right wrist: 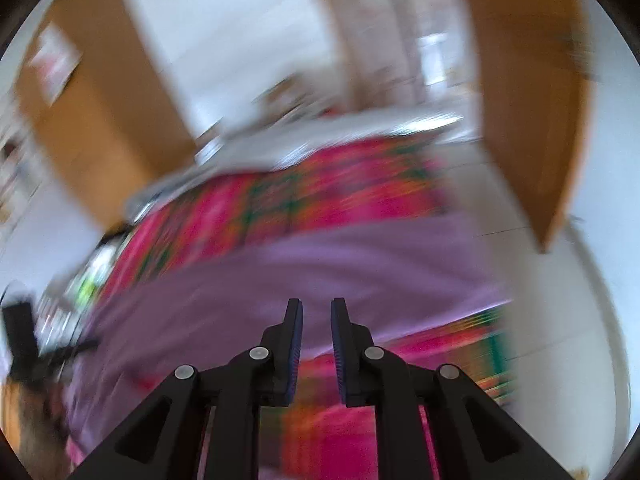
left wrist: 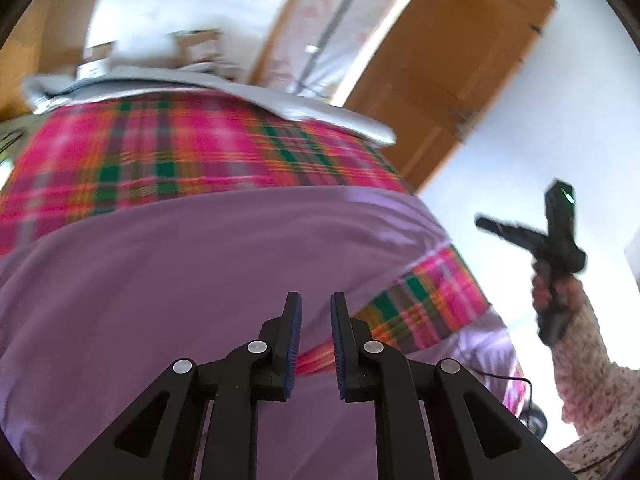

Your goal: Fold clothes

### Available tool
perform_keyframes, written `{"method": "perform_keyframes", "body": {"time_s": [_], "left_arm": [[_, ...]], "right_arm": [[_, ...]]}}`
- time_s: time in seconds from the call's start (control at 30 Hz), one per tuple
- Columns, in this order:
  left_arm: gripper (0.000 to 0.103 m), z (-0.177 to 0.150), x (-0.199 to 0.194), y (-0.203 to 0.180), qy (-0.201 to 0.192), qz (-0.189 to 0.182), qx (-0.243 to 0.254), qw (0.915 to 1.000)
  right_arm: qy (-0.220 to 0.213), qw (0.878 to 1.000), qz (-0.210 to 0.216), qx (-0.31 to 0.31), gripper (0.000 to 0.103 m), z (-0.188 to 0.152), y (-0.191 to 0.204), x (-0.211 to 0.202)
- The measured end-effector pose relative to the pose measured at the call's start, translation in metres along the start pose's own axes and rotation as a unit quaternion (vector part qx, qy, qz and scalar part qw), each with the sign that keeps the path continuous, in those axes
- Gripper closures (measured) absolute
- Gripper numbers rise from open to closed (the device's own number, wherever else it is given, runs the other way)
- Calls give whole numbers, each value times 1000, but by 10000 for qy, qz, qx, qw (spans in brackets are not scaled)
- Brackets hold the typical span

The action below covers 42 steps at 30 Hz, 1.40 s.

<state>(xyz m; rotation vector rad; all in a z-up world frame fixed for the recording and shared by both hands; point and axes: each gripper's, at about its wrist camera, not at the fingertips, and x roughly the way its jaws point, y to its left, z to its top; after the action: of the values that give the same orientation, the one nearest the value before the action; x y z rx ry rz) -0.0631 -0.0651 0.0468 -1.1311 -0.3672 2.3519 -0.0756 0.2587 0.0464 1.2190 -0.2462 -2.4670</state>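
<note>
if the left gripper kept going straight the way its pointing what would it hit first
Most likely the smooth lilac cloth spread over the pink-and-green plaid blanket. The left gripper points down at it with jaws slightly apart and empty. Depth is hard to judge through the fisheye.

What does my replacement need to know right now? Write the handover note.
Left gripper: fingers slightly apart, holding nothing, above the cloth.
Right gripper: the same, empty; its view is blurred.
The purple garment lies spread over the pink, green and orange plaid blanket, free of both grippers. A strip of plaid shows at its near right edge.
Done: cannot tell how many folds are made.
Left: regrasp an edge of the garment and go on folding.
</note>
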Motion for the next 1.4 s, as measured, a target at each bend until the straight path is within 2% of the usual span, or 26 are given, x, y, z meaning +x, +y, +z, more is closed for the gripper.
{"method": "perform_keyframes", "body": {"time_s": [0.1, 0.17, 0.27, 0.3, 0.37, 0.5, 0.67, 0.73, 0.87, 0.93, 1.0, 1.1, 1.2, 1.33, 1.4], "left_arm": [[88, -13, -13, 32, 18, 217, -479, 9986], [88, -21, -17, 47, 93, 422, -629, 9971], [88, -32, -23, 64, 208, 633, -789, 9947], [88, -35, -25, 68, 204, 632, -824, 9944], [88, -40, -31, 78, 175, 651, -896, 9937], [88, -49, -47, 103, 55, 841, -1189, 9893], [88, -58, -59, 131, 21, 1002, -1504, 9835], [88, -59, -58, 135, 45, 1016, -1564, 9824], [88, -59, -54, 140, 105, 937, -1587, 9828], [88, -57, -50, 139, 132, 881, -1563, 9837], [88, -54, -47, 140, 148, 832, -1549, 9843], [88, -53, -47, 143, 139, 792, -1591, 9840], [88, -53, -47, 144, 120, 743, -1621, 9839], [88, -54, -47, 144, 91, 735, -1635, 9838], [88, -54, -47, 146, 69, 732, -1669, 9832]], "right_arm": [[593, 9956, 530, -487, 88, -18, 47, 33], [1019, 9879, 818, -837, 88, -35, 84, 58], [1326, 9762, 1292, -1131, 81, -46, 125, 84], [1414, 9721, 1442, -1195, 75, -49, 137, 92], [1479, 9685, 1463, -1366, 73, -51, 156, 103], [1668, 9649, 1472, -1398, 72, -46, 176, 129], [2361, 9443, 1853, -1353, 72, -60, 195, 156], [2478, 9392, 2062, -1185, 70, -59, 195, 162], [2887, 9170, 2622, -832, 70, -62, 198, 173], [2982, 9136, 2614, -894, 70, -65, 205, 176], [2968, 9098, 2789, -796, 72, -67, 207, 177], [2680, 9114, 3065, -592, 85, -63, 207, 172], [2468, 9072, 3302, -838, 94, -66, 208, 155], [2291, 8954, 3600, -1272, 95, -72, 208, 127], [2290, 9017, 3417, -1332, 95, -72, 211, 126]]}}
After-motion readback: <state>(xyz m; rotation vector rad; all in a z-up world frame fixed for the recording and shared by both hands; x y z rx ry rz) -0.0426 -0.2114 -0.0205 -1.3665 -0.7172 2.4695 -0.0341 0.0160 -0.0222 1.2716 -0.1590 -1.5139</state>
